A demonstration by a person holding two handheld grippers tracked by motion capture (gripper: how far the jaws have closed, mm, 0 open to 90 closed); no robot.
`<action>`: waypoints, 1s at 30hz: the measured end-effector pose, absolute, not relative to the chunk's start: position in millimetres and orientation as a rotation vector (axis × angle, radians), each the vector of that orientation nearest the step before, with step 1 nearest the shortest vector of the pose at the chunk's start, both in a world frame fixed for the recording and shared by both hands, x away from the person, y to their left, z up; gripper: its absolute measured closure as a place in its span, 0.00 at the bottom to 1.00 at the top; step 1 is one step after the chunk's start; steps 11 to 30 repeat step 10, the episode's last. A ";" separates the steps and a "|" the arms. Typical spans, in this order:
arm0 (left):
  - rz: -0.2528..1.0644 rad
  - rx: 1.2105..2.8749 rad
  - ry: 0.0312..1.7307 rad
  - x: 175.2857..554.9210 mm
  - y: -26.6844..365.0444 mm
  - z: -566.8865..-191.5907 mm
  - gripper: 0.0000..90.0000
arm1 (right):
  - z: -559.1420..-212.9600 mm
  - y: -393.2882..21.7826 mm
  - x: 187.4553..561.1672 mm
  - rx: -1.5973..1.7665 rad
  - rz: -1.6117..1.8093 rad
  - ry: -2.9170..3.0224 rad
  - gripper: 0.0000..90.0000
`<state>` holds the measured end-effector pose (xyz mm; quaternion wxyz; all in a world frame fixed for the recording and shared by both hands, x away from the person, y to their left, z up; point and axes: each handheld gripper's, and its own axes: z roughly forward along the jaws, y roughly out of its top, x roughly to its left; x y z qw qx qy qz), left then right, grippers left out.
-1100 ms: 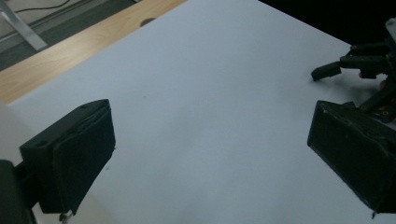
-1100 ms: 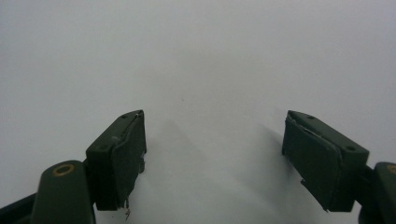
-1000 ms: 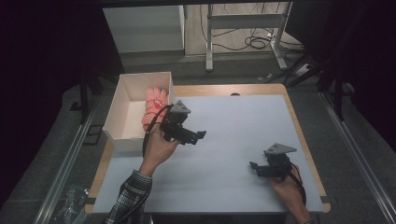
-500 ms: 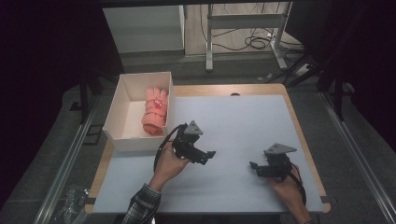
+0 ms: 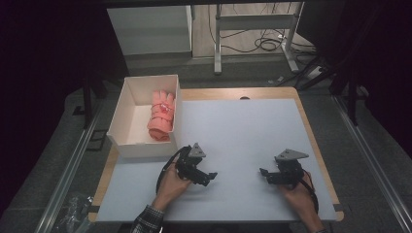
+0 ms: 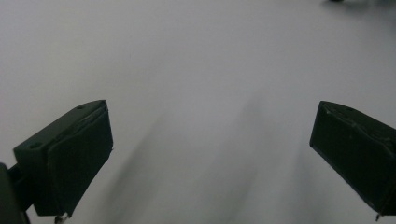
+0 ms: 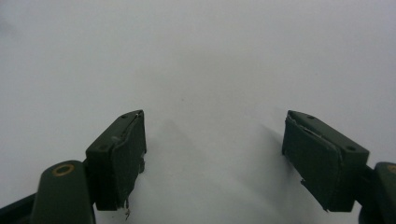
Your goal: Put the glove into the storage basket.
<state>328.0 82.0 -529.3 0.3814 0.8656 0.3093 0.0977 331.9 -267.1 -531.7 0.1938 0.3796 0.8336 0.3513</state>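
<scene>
You're holding the left gripper (image 5: 210,175) and right gripper (image 5: 264,173) over the near table (image 5: 252,126), both spread wide, pinching nothing; pink roll (image 5: 161,115) is sitting in the white box (image 5: 127,104), far left.

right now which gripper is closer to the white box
Left. The left gripper sits just below the white box; the right gripper is farther off across the table.

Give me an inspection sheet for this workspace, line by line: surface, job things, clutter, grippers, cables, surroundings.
Surface: pale mat on a wooden table, bare apart from the hands.
Job things: pink cloth roll lies inside the white box at the table's far left.
Clutter: nothing seen.
Grippers: left gripper and right gripper both open, empty, near the front edge.
Cables: black cable loops from the left gripper.
Surroundings: floor cables, desk legs and dark floor beyond.
</scene>
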 end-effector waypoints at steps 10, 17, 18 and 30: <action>0.281 2.264 0.795 326.0 83.9 -547.0 0.00 | -531.8 -267.0 331.7 1.066 0.985 2.338 0.24; 0.281 2.264 0.795 326.0 83.9 -547.0 0.00 | -531.8 -267.0 331.7 1.066 0.985 2.338 0.24; 0.281 2.264 0.795 326.0 83.9 -547.0 0.00 | -531.8 -267.0 331.7 1.066 0.985 2.338 0.24; 0.281 2.264 0.795 326.0 83.9 -547.0 0.00 | -531.8 -267.0 331.7 1.066 0.985 2.338 0.24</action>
